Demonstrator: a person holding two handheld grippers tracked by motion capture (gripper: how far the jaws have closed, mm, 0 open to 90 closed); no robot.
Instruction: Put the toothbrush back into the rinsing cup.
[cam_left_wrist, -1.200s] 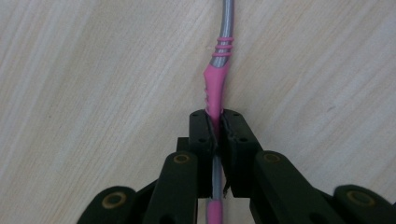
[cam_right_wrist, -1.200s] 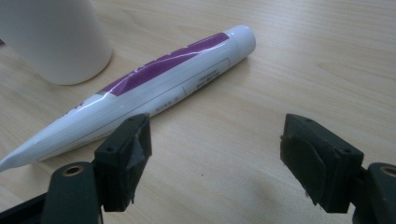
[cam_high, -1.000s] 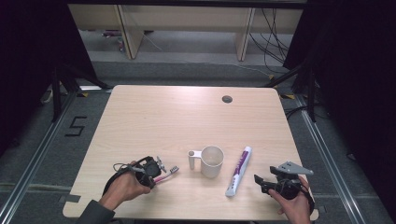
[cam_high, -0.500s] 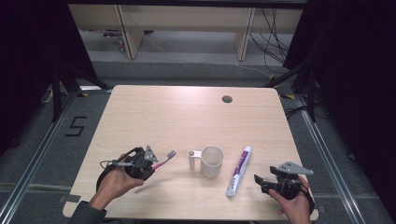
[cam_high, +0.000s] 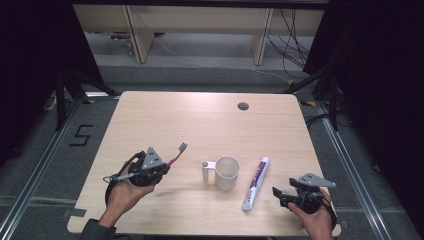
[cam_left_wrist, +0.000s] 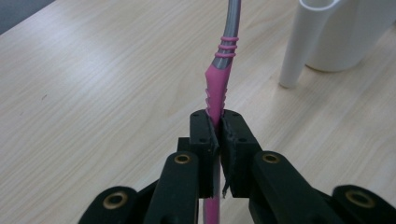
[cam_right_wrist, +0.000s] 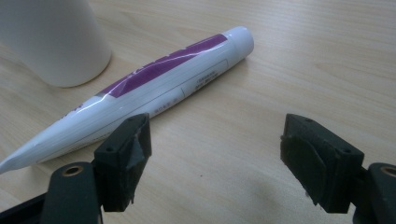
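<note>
Left gripper (cam_high: 161, 167) has its jaws clamped tight on the pink toothbrush (cam_left_wrist: 218, 88), handle pinched, bristle end angled up and away over the table (cam_high: 200, 120), just left of the white cup (cam_high: 226, 172). Right gripper (cam_right_wrist: 215, 154) sits with jaws spread wide, empty, beside the purple-and-white toothpaste tube (cam_right_wrist: 154, 81) lying flat next to the cup.

Left gripper (cam_high: 161, 167): black body, grey three-cornered plate on top, black cable trailing behind. Its two black jaws carry rectangular pads with small screw holes; brass-coloured rivets sit at the linkage pivots. Right gripper (cam_high: 280, 193): same black build, same grey plate, worn pad edges. Dark sleeve (cam_high: 92, 229) at the left wrist
</note>
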